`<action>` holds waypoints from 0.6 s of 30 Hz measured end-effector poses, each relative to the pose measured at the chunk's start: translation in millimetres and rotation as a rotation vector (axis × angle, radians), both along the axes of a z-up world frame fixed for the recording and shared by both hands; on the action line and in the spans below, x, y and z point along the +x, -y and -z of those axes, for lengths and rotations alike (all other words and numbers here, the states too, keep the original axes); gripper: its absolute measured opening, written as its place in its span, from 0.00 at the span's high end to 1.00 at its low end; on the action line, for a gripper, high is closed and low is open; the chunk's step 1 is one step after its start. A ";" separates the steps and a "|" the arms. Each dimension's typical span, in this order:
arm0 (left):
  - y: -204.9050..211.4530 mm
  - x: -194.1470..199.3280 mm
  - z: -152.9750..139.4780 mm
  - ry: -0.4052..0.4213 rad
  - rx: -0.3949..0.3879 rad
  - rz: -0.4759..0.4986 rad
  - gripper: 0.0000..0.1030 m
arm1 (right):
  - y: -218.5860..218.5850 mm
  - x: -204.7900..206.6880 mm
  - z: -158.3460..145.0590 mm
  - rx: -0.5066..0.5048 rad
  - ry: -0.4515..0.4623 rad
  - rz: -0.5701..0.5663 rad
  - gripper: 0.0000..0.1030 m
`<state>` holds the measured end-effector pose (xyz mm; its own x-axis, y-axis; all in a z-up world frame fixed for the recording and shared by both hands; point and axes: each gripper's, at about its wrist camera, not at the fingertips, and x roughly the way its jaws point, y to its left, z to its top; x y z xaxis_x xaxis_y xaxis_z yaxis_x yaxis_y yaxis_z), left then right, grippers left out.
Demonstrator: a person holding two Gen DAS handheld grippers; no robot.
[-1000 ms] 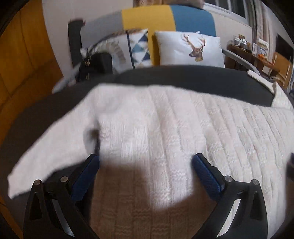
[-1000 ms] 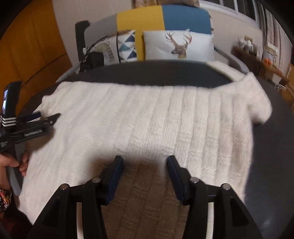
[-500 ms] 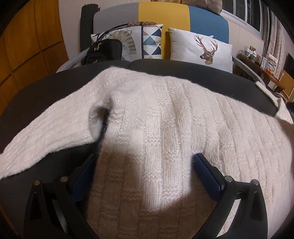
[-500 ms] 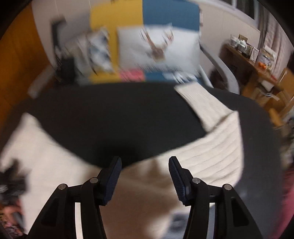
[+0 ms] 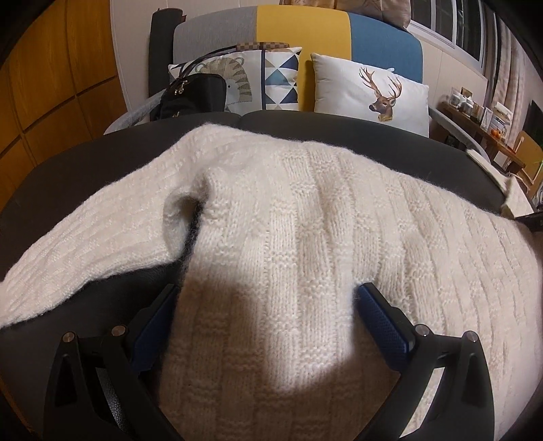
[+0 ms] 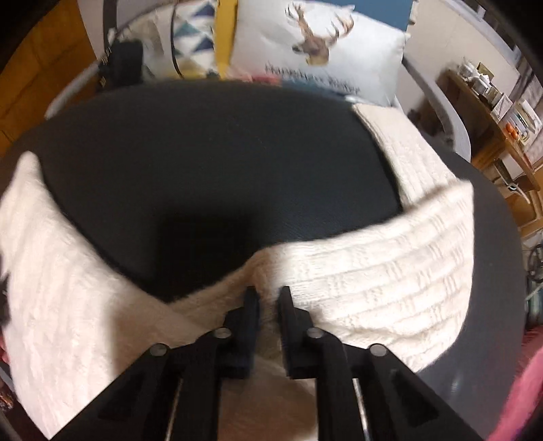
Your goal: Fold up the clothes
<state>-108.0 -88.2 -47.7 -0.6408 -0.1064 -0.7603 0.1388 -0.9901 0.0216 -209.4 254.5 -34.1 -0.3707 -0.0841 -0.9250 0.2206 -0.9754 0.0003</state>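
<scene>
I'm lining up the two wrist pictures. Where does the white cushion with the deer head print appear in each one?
Left wrist: the white deer-print cushion sits upper right of centre, behind the dark surface.
Right wrist: it fills the top centre, blurred.
Shared landmark: the cream knitted sweater spread over the dark surface.

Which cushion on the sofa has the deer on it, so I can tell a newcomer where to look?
Look past the white sweater on the dark table to the grey, yellow and blue sofa. Of its cushions, it is the rightmost, the deer cushion: plain white with a brown antlered head, unlike the triangle-patterned cushion beside it.
</scene>
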 end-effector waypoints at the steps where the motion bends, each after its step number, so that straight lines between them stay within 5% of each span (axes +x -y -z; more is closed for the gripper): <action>1: -0.8 0.2 -0.5 -0.003 -0.006 -0.001 0.00 | -3.5 2.0 -4.7 -0.043 -0.027 0.031 0.91; 9: -1.7 0.6 -1.1 -0.011 -0.015 -0.001 0.00 | -48.0 30.5 -62.5 -0.266 -0.282 0.270 0.91; 18: -2.2 3.9 -5.4 -0.035 -0.050 -0.018 0.00 | -140.3 93.8 -102.5 -0.287 -0.543 0.525 0.93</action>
